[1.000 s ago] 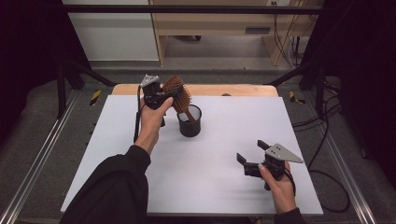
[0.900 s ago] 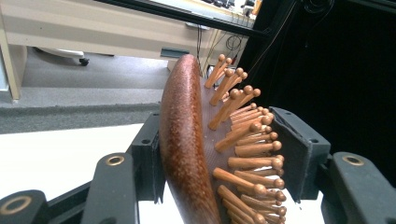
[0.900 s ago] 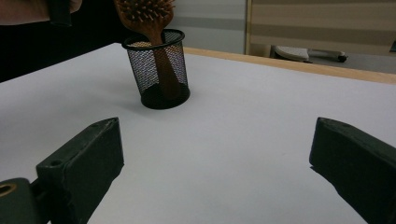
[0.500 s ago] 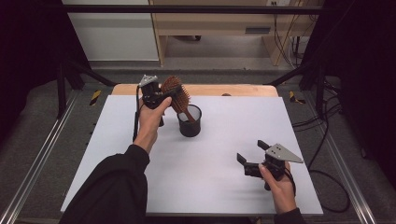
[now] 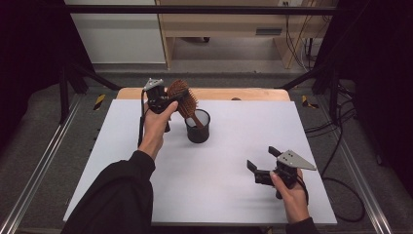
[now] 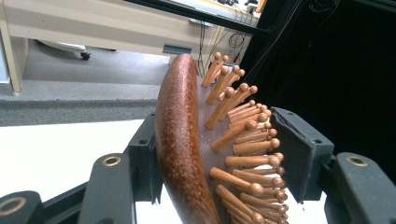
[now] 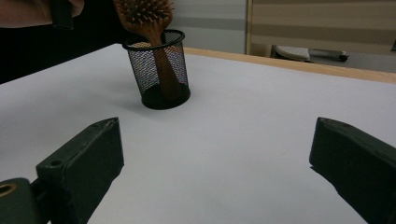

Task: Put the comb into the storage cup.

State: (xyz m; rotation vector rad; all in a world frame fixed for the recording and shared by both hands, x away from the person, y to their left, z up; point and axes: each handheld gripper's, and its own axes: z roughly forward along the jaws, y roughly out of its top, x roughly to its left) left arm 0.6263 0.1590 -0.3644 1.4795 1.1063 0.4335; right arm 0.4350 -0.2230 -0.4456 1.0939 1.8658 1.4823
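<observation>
In the upper left of the high view, the left gripper (image 5: pixel 168 100) holds the head of a wooden hairbrush (image 5: pixel 184 99). In the left gripper view the brush head (image 6: pixel 187 154) stands between the two black jaws: one pad lies against the smooth rounded back, the other sits at the tips of the wooden bristle pins (image 6: pixel 243 140). Whether that second pad presses the pins or stands just off them I cannot tell, so the hold may be firm or slackening.

Just right of that, the brush's handle runs down into a black mesh cup (image 5: pixel 197 126) standing upright on the white table (image 5: pixel 234 161); in the right gripper view the handle (image 7: pixel 163 70) reaches the cup's floor and leans against the rim.

The brush looks rigid and fairly light. Its polished back seems likely to slip under a pad, while the pins probably flex a little and give uneven purchase. The narrow neck just above the cup's rim would offer flatter, surer faces to grasp. The cup looks light enough to tip if the brush is levered sideways.

In the lower right, the right gripper (image 5: pixel 263 165) rests low over the table with its jaws spread wide on nothing, well apart from the cup.
</observation>
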